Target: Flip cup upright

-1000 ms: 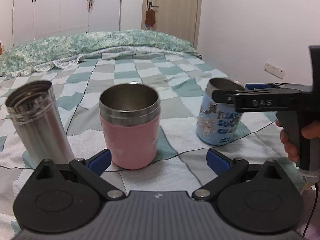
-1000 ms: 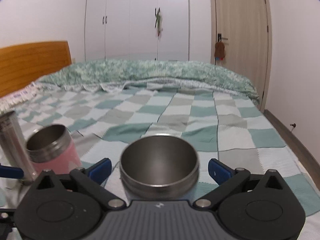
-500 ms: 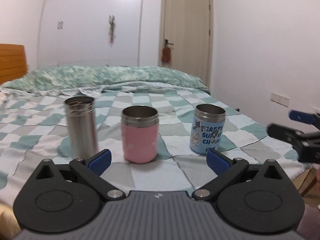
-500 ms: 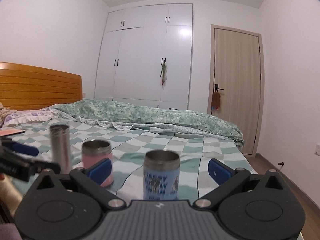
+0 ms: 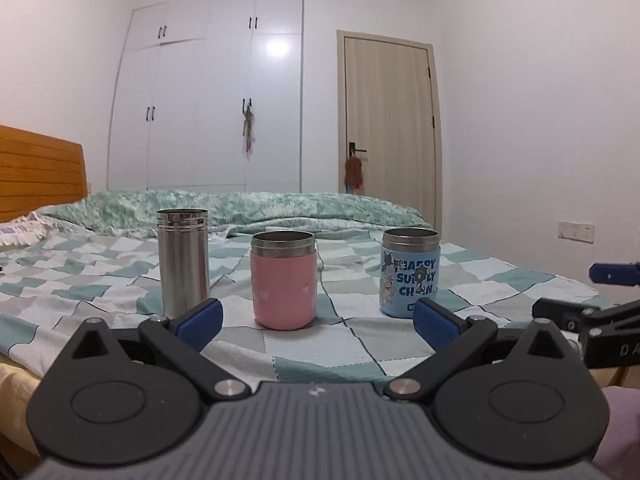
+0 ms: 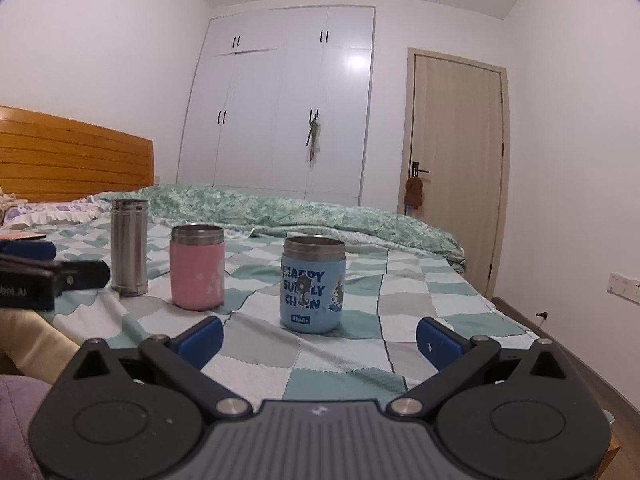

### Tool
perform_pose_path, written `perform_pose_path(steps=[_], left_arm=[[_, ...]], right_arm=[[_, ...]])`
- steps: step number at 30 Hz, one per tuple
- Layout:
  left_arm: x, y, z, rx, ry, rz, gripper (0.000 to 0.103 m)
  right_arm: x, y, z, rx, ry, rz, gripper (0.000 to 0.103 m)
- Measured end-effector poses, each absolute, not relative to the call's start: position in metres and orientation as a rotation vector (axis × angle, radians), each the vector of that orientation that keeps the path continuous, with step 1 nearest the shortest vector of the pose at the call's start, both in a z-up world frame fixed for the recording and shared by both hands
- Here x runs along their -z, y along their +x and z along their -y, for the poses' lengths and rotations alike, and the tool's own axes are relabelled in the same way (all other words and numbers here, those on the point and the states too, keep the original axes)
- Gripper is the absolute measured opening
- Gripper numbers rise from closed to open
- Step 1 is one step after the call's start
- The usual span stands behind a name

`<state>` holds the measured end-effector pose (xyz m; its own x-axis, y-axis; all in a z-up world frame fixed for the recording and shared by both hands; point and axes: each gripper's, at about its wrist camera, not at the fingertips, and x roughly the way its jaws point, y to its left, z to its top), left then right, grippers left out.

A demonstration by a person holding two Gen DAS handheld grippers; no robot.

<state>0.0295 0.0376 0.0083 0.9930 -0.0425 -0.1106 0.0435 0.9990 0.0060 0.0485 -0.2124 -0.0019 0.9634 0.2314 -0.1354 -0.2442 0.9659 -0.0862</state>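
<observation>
Three vessels upright in a row on the checked green-and-white bedspread, mouths up, each apart from its neighbour. At the left end, a tall bare stainless-steel flask. In the middle, a pink cup with a steel rim. At the right end, a light-blue cup with cartoon print and dark-blue lettering, likewise steel-rimmed.

Left gripper low over the near edge of the bed, spread wide, blue fingertips well apart, nothing between them; pink cup framed in the gap but farther off, untouched. Seen from the right wrist as a black body with a blue tip at the far left edge, near the flask.

Right gripper also released and wide, blue pads clear of everything; blue cup ahead of the gap, not in contact. Visible from the left wrist at the right edge, off to the side of the blue cup.

Beyond the cups, a rumpled green floral duvet across the bed, a wooden headboard at left, a white wardrobe and a pale wooden door behind.
</observation>
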Motion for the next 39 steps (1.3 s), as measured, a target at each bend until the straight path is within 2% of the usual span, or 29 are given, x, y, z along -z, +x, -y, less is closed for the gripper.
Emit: perform_pose_path(steps=[15,39], left_arm=[[0.003,0.018,-0.038,0.002,-0.013,-0.045,0.103],[0.005,0.016,-0.035,0.006,-0.001,-0.036,0.103]], right_arm=[[0.009,0.043,0.215,-0.214,-0.102,-0.093,0.103],[0.01,0.045,0.217,-0.211,-0.085,-0.093,0.103]])
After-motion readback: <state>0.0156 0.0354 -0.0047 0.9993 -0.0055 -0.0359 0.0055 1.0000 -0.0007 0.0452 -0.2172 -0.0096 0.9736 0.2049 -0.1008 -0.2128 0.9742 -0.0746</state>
